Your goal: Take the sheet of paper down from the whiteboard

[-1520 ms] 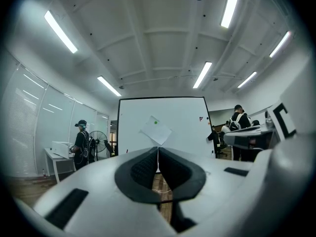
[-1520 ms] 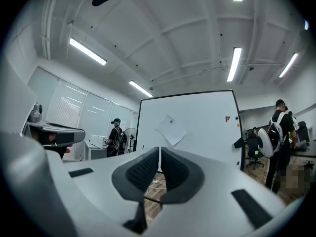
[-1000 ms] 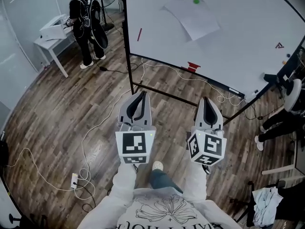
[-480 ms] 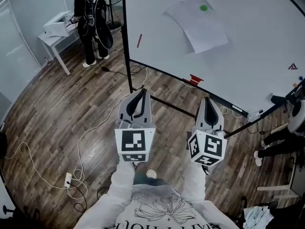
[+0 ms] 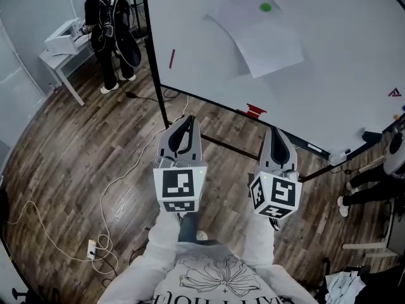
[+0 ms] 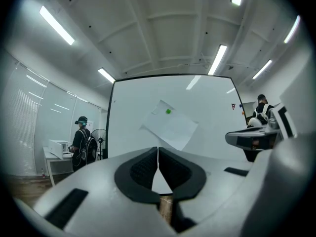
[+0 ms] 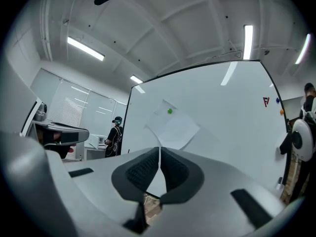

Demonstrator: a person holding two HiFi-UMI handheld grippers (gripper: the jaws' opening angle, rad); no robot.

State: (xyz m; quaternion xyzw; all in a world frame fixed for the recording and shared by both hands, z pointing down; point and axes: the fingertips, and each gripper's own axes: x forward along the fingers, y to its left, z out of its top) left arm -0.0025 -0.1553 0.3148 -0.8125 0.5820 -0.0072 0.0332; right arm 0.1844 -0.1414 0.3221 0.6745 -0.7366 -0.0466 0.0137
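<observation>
A white sheet of paper (image 5: 256,27) hangs tilted on the whiteboard (image 5: 335,62), held near its top by a green magnet (image 5: 264,7). The sheet (image 6: 170,126) and magnet (image 6: 168,111) show straight ahead in the left gripper view, and the same sheet (image 7: 174,128) in the right gripper view. My left gripper (image 5: 185,123) and right gripper (image 5: 276,135) point level at the board, side by side, still short of it. Both are shut with nothing between their pads.
The whiteboard stands on a black frame (image 5: 155,87) with a red eraser (image 5: 255,111) on its tray. Cables (image 5: 111,189) and a power strip (image 5: 92,249) lie on the wooden floor. A person (image 5: 107,30) stands at a white table (image 5: 60,46) to the left. Another person's legs (image 5: 370,182) show at right.
Both grippers have come closer to the whiteboard, which now fills more of the head view. The sheet looks larger. The jaws stayed shut.
</observation>
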